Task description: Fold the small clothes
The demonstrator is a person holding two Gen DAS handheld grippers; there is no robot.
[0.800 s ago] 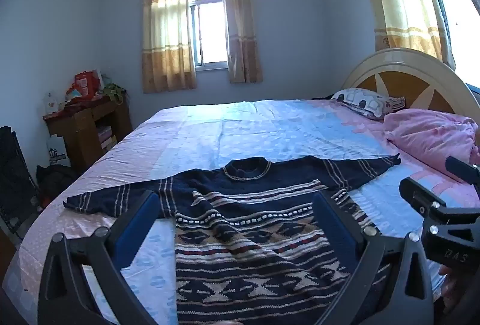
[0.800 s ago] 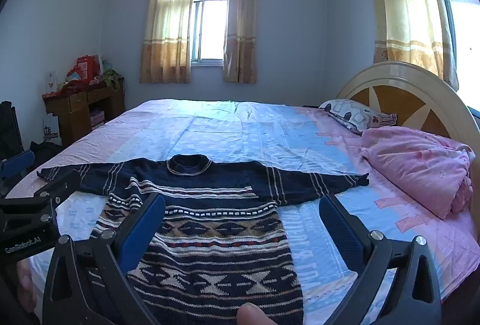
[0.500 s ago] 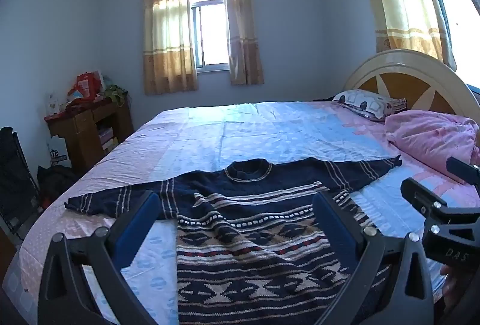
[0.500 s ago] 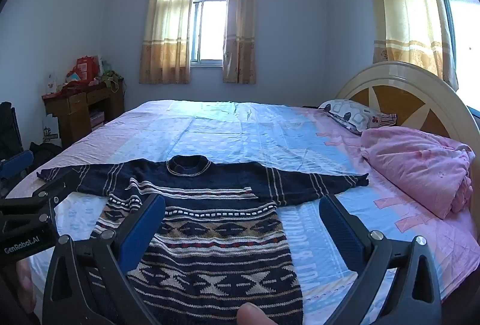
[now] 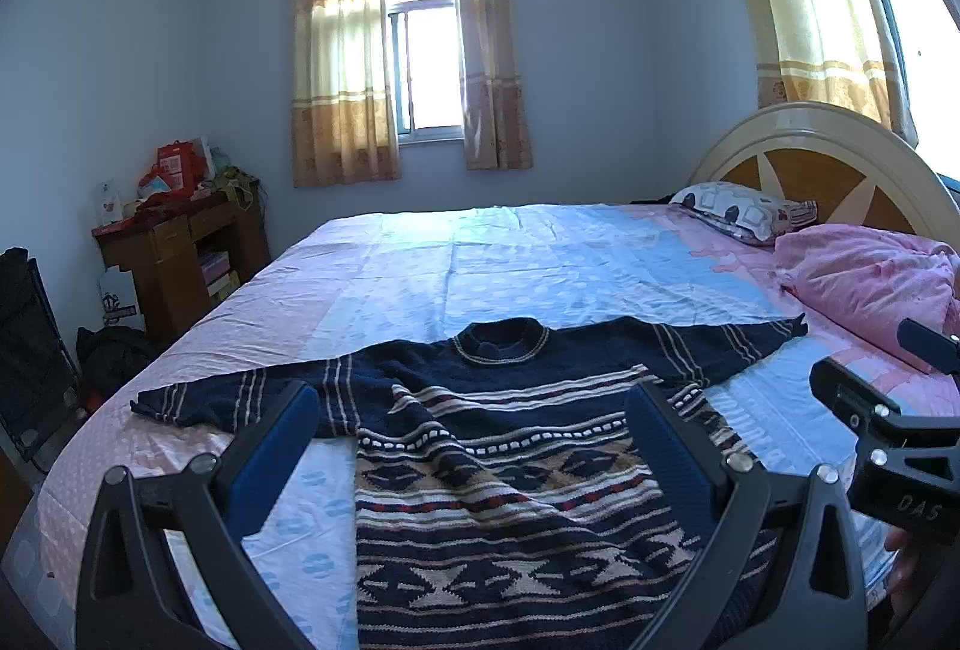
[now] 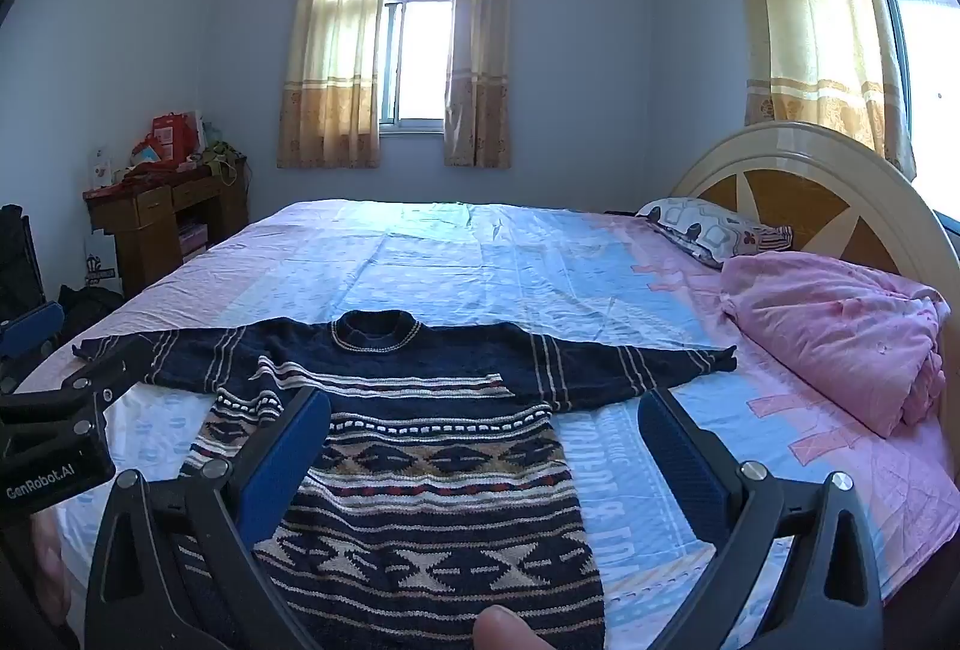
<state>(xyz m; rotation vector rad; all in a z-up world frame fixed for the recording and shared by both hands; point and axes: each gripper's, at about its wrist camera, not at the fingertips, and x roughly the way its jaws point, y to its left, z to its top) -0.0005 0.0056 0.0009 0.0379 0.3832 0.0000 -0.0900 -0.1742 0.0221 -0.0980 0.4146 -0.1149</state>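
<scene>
Wooden desk (image 5: 174, 254) against the left wall – open shelf compartments below hold what look like stacked books or boxes (too small to tell which); its top is piled with a red bag (image 5: 177, 165) and loose clutter.

Bed (image 5: 480, 260) fills the room's middle: smooth cotton-looking sheet, pale blue centre panel with pink borders, lightly creased. Curved headboard (image 5: 828, 170) to the right, cream rim with an orange-brown sunburst inlay. A patterned pillow (image 5: 738, 209) lies beside it, and a crumpled pink quilt (image 6: 840, 326) is heaped in front of the pillow.

Sweater (image 5: 510, 446) lies flat on the near part of the bed, front up, collar pointing to the far side. Chunky knit, navy ground; round ribbed collar with a pale trim line; both sleeves spread straight out to the sides, each crossed by thin cream stripes. The body carries horizontal bands – cream dashes, tan and navy diamonds, a thin red line, then large cream hourglass shapes near the hem. The shoulder on the left side is slightly rumpled.

Left claw (image 5: 474, 446): blue-padded fingers set wide, nothing between them, hovering above the sweater's lower body. Right claw (image 6: 483, 446): likewise wide and empty, over the sweater's right half. A fingertip (image 6: 504, 629) shows at the bottom edge of the right view.
</scene>
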